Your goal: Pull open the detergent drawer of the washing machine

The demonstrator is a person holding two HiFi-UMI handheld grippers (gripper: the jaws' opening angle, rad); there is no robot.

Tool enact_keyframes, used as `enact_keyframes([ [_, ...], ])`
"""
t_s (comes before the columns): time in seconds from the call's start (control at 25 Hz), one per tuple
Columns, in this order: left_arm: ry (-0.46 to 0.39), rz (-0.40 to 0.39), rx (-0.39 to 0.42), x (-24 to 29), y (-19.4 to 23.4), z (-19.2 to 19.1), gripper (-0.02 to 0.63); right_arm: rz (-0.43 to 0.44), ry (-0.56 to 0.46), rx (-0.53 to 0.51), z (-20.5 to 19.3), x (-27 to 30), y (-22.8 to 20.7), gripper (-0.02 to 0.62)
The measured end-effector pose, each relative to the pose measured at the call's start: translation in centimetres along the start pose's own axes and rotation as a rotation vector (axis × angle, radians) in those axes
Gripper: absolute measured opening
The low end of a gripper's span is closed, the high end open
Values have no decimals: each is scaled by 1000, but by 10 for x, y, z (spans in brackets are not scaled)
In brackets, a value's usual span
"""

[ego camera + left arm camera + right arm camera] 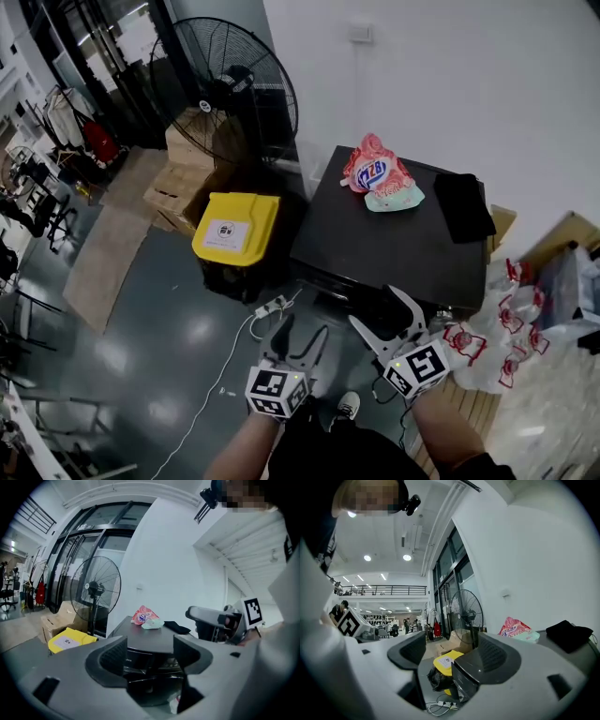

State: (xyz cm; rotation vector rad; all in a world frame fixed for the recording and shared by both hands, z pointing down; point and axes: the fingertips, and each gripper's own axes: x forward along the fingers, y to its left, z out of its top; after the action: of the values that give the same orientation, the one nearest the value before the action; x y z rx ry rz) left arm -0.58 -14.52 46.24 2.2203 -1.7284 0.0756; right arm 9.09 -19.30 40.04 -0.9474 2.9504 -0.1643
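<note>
Washing machine (375, 246) stands centre-right in head view. Its dark top carries a pink detergent bag (377, 173) and a black cloth (464, 206). Drawer presumably sits in the front panel along the lower edge; it can't be made out and is judged not yet pulled. L gripper (302, 337) and R gripper (384, 314) are at frame bottom. Fingers of both are apart, nothing between, prob. kept open to take the drawer front. R is nearer the panel.
</note>
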Motion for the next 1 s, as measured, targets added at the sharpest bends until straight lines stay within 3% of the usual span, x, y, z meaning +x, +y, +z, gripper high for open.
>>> enact_keyframes([
  [0.32, 65, -68, -119, 41, 28, -33, 282, -50, 32, 2, -18, 17, -13, 354],
  [0.72, 225, -143, -250, 92, 70, -95, 282, -146, 80, 19, -36, 45, -21, 357],
  [0.88, 266, -173, -332, 114, 82, -115, 287, -174, 94, 37, -43, 57, -25, 367],
  [1.0, 272, -196, -458, 131, 93, -127, 291, -191, 103, 53, -50, 65, -30, 373],
])
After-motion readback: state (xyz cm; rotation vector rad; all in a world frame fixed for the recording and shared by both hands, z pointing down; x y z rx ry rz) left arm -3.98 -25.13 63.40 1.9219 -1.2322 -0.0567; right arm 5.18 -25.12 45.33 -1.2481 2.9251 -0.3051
